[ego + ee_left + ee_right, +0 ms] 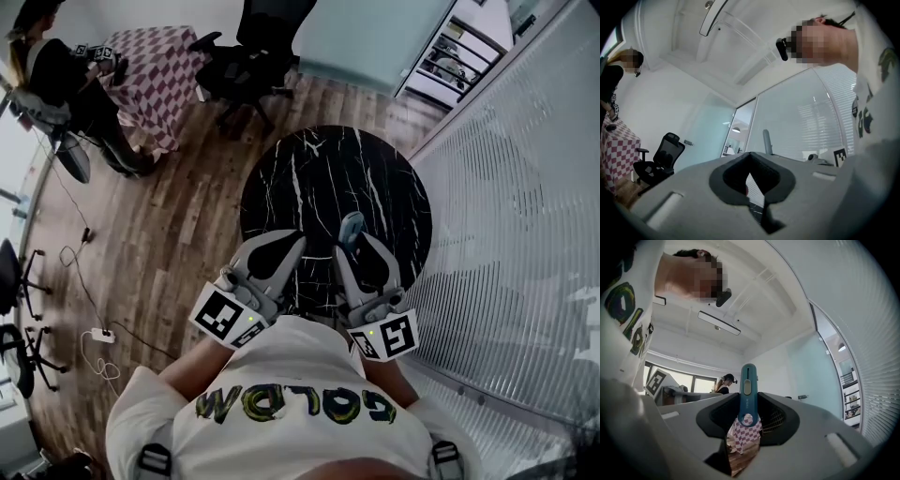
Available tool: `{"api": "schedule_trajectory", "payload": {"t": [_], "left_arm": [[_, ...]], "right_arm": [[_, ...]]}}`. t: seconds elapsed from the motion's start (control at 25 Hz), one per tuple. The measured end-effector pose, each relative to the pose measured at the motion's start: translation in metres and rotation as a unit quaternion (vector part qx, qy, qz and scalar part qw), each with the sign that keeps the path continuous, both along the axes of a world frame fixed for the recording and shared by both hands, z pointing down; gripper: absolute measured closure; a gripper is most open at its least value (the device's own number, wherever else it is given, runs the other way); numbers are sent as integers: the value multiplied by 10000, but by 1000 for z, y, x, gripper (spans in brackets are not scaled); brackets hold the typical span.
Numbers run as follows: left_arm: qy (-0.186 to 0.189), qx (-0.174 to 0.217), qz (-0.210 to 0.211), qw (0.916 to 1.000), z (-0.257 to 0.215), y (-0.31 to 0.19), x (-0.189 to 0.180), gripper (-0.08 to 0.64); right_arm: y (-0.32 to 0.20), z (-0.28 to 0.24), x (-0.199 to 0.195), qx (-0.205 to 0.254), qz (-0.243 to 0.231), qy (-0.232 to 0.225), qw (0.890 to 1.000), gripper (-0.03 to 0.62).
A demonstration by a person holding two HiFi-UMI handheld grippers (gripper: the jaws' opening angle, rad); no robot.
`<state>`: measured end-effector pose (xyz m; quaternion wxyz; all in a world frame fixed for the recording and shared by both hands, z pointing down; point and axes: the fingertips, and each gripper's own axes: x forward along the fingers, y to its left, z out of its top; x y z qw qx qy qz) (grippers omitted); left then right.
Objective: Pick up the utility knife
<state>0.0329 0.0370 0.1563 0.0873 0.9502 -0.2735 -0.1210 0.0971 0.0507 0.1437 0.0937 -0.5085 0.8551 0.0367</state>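
Note:
A teal utility knife stands upright between the pads of my right gripper, which is shut on its lower part. In the head view the knife sticks out past the right gripper, held above the near edge of the round black marble table. My left gripper hovers beside it on the left, its fingertips together with nothing in them. In the left gripper view the left gripper has its tips meeting, and the knife's tip shows beyond it.
Wooden floor surrounds the table. A glass wall with blinds runs along the right. At the back left stand a checkered-cloth table, a seated person and black office chairs. A power strip lies on the floor at left.

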Motion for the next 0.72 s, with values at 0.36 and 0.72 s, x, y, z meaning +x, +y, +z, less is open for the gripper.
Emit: {"api": "schedule_trajectory", "payload": {"t": [0.36, 0.72], "left_arm": [[5, 15, 43, 10000, -3, -4, 6, 557], [12, -7, 51, 10000, -2, -6, 10, 556]], "right_arm": [[-4, -3, 4, 15, 33, 11, 10000, 463], [-5, 0, 4, -28, 24, 29, 10000, 463]]}}
